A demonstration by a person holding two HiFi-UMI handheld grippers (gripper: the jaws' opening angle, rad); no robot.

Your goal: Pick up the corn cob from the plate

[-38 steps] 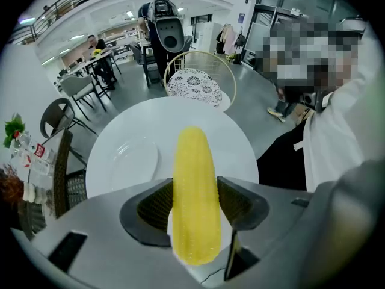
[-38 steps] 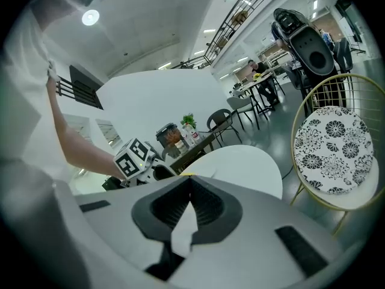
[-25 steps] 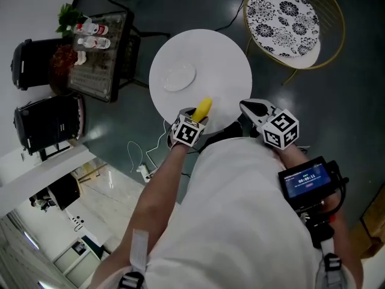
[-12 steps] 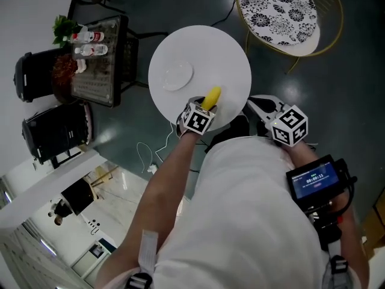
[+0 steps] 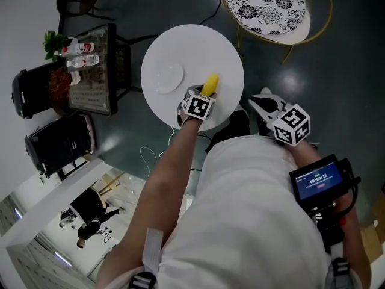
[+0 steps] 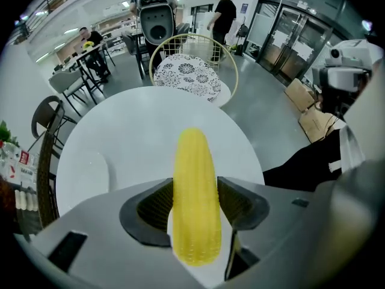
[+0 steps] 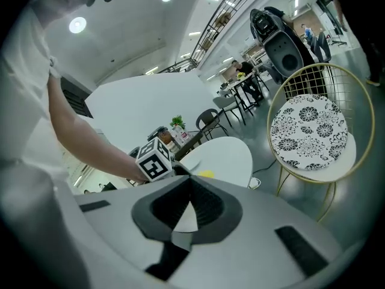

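The left gripper (image 6: 194, 214) is clamped on the corn (image 6: 192, 161), its two dark ribbed pads pressing the cob's sides at the thick end while the rounded tip sticks forward past the jaws. In the head view the cob sits at centre frame, over the lower right part of the round white tabletop (image 5: 198, 44), with the gripper's marker cube (image 5: 197, 106) just below it at the tabletop's near edge. The plate (image 5: 167, 77), white on white and hard to pick out, lies on the left half of the tabletop, apart from the cob and bare. Whether the cob touches the tabletop cannot be told. The right gripper (image 7: 180, 212) has its jaws together with nothing between them; in the head view it is right of centre, off the tabletop's edge and above the dark floor (image 5: 337, 83). A screen (image 5: 317, 182) glows blue at the lower right. At the top right stands a gold wire chair (image 5: 319, 14) with a black-and-white patterned cushion (image 5: 267, 2). At the upper left a dark side table (image 5: 90, 71) carries bottles (image 5: 81, 50) and a plant (image 5: 53, 41), with two black machines (image 5: 57, 140) below and beside it.
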